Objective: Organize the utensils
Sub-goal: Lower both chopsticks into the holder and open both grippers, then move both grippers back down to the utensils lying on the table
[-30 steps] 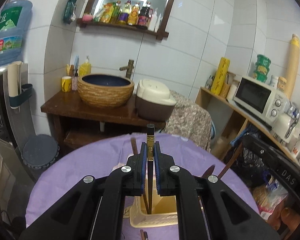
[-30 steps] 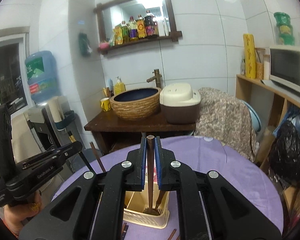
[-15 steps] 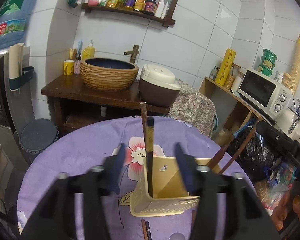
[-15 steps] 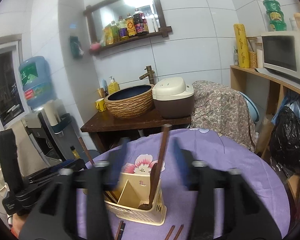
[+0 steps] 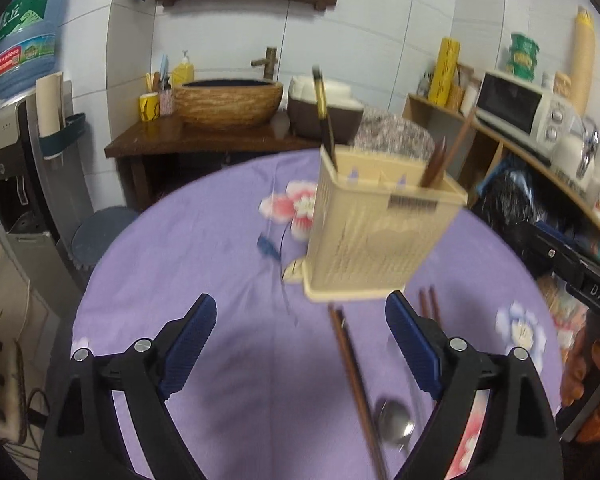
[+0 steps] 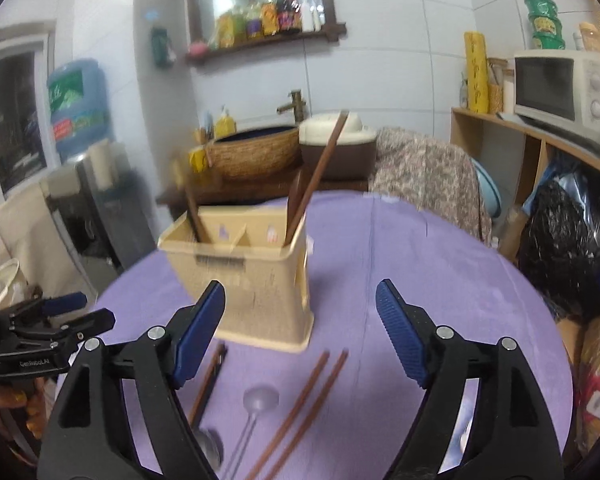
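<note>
A beige slotted utensil holder (image 5: 380, 236) (image 6: 256, 280) stands on the purple tablecloth. A dark chopstick with a gold band (image 5: 323, 112) leans in one compartment. A brown wooden utensil (image 6: 318, 176) leans in the other. My left gripper (image 5: 300, 300) hangs low in front of the holder, jaws opening with nothing between them. My right gripper (image 6: 300, 286) is also low and near the holder, jaws opening and empty. Loose brown chopsticks (image 6: 304, 404) (image 5: 354, 376) and a metal spoon (image 5: 394, 426) (image 6: 260, 398) lie on the cloth in front of the holder.
The round table (image 5: 204, 248) carries a flowered purple cloth. Behind it are a wooden stand with a woven basin (image 5: 228, 100) and a rice cooker (image 6: 336, 140). A shelf with a microwave (image 5: 520, 110) runs along the right. A water dispenser (image 5: 20, 92) stands left.
Both grippers went from shut on a utensil to open. The chopstick and the wooden utensil now stand free in the holder. Both grippers dropped lower and pulled back toward the table's near side.
</note>
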### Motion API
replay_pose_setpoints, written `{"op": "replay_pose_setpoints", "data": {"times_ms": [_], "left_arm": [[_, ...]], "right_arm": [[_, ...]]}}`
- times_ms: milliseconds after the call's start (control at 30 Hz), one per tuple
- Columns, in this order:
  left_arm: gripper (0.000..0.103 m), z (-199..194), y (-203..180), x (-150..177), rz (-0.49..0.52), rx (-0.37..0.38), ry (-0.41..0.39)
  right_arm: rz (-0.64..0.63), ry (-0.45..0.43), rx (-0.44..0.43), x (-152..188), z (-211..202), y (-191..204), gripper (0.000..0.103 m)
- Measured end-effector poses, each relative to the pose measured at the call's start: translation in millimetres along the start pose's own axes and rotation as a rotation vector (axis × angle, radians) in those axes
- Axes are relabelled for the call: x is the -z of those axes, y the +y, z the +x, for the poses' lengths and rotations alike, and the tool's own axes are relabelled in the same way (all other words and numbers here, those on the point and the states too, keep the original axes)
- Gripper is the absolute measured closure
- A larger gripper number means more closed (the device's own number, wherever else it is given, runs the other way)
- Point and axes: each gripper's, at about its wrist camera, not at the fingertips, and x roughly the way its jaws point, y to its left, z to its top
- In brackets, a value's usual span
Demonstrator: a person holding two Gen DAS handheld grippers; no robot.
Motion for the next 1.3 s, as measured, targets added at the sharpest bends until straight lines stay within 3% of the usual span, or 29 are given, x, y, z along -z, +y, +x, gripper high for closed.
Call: {"op": "replay_pose_setpoints", "data": {"times_ms": [200,400,733,1200,1300], "left_arm": [[0.019,2.6,5.4,58.0,-0.02,-0.008,0.098],[0.021,10.8,-5.1,92.3,-0.005,-0.008,0.177],[0.021,22.4,-37.4,112.9,0.078,-0.027,0.226],[0.019,25.5,-32.1,120.2,0.084,-0.064,0.231],[0.02,21.7,-21.4,118.1,0.064,-0.103,0.228]], "right_arm": [[-0.042,0.109,0.065,72.1,0.0,10.9,0.018],[0.043,0.191,0.083,113.5,-2.7,-0.2,0.017],[0.045,0.2,0.085,124.4,-15.2,4.4,0.014],[0.06,0.209,0.086,128.0,-17.7,4.3,0.014],[0.067,0.204,0.095,128.6,-20.8,1.9,0.014]]}}
